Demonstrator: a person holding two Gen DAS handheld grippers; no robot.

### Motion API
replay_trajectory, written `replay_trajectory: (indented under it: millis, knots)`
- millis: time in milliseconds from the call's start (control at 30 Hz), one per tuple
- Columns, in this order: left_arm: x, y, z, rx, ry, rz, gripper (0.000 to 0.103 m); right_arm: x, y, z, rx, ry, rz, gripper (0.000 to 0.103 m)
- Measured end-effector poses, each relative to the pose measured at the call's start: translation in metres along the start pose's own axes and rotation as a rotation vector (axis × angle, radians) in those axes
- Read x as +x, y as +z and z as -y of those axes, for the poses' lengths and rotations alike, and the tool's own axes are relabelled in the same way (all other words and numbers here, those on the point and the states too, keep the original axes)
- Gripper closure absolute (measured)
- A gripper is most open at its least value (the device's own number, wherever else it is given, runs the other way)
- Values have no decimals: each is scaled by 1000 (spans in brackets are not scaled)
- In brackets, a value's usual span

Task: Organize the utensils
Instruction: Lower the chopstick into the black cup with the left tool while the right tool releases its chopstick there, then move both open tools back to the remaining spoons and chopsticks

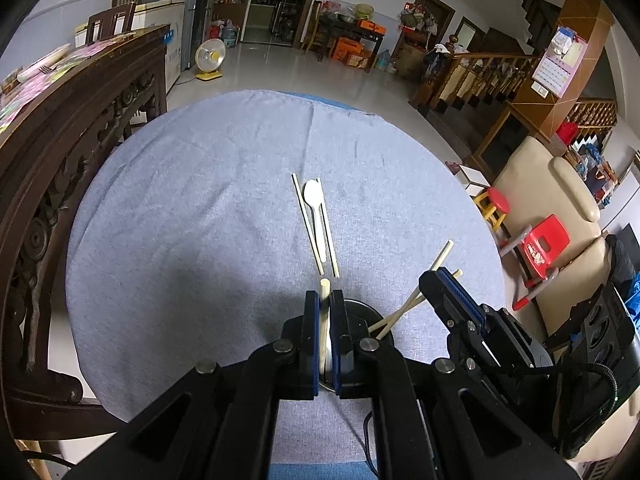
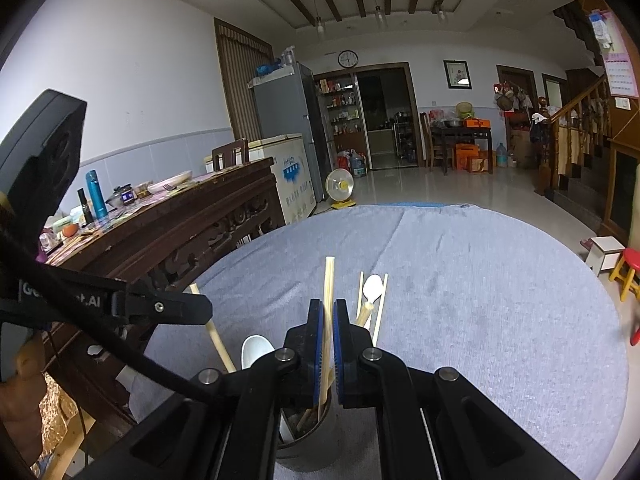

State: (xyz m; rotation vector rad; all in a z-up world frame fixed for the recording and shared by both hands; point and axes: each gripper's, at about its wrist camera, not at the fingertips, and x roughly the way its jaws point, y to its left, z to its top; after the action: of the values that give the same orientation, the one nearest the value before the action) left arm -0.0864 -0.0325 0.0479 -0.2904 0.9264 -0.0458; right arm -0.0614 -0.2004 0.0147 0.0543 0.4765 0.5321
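A metal utensil cup (image 2: 308,436) stands on the blue-grey tablecloth (image 1: 200,200), right under both grippers; it also shows in the left wrist view (image 1: 362,312). My left gripper (image 1: 325,300) is shut on a chopstick (image 1: 323,320) held over the cup. My right gripper (image 2: 328,312) is shut on another chopstick (image 2: 329,292) that reaches down into the cup. In the cup stand a white spoon (image 2: 256,352) and more chopsticks (image 1: 400,312). On the cloth beyond lie a white spoon (image 1: 314,200) and two chopsticks (image 1: 308,228) beside it.
A dark carved wooden table (image 1: 80,120) with clutter stands close on the left. A red stool (image 1: 496,204), a red chair (image 1: 540,248) and a beige sofa (image 1: 560,200) stand to the right. The cloth's far edge (image 1: 280,94) curves ahead.
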Motion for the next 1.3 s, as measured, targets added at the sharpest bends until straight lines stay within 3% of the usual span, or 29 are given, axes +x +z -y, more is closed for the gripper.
replay_trajectory:
  millis: [667, 833, 900, 967, 1133, 1300]
  knots:
    - [-3, 1, -3, -27, -36, -12, 98, -2, -5, 3, -7, 1, -22, 97]
    - [-9, 2, -5, -46, -51, -7, 86, -5, -4, 3, -14, 1, -24, 95]
    - [-13, 3, -7, -55, -56, 0, 75, -8, -4, 2, -16, 1, -20, 80]
    - [-20, 6, -9, -62, -62, 19, 64, -14, -3, 3, -10, 9, -11, 75]
    - [-39, 16, -18, -84, -54, 79, 54, -29, 6, 15, 34, 14, 10, 75]
    - [-43, 25, -39, -132, -15, 102, 53, -43, 11, 35, 101, 0, 16, 70]
